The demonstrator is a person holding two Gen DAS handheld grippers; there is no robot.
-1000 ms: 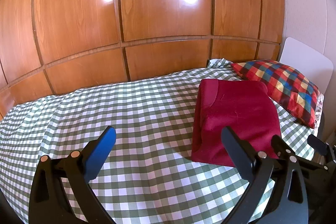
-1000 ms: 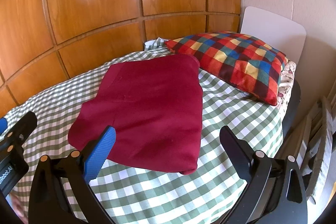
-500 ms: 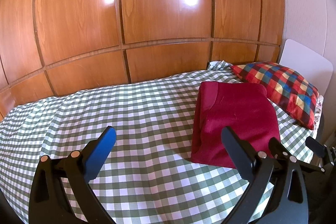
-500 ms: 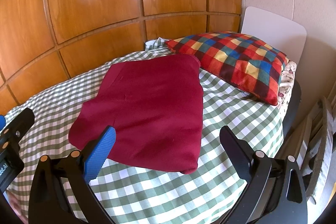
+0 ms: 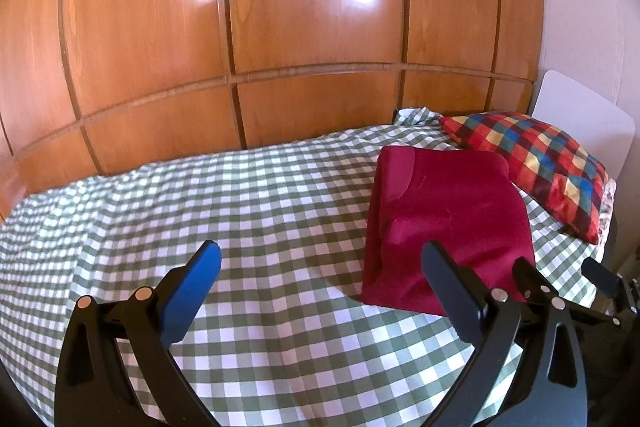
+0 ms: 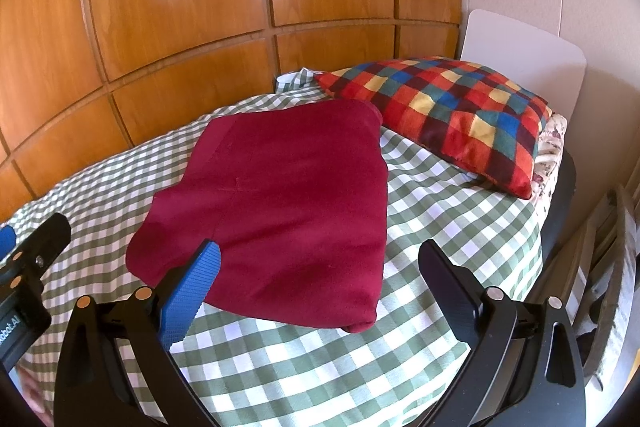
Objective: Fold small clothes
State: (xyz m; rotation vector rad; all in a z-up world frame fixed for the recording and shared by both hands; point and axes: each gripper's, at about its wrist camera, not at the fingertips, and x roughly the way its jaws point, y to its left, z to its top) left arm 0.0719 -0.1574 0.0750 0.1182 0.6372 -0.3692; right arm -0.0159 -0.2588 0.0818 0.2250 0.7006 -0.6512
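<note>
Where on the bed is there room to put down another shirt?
The big free patch is the checked bedspread between the wooden wall panels and the folded red garment. It is crowded at the head end, where the garment lies right beside the colourful checked pillow.

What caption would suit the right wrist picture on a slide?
Open right hand-held gripper poised above a folded maroon garment on a green checked bedspread, beside a multicoloured pillow.

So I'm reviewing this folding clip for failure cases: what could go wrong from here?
The folded red garment lies loose; the open right gripper could snag a layer and undo it. A grasp might also pinch the checkered bedspread beneath. The garment's far corner almost touches the plaid pillow.
</note>
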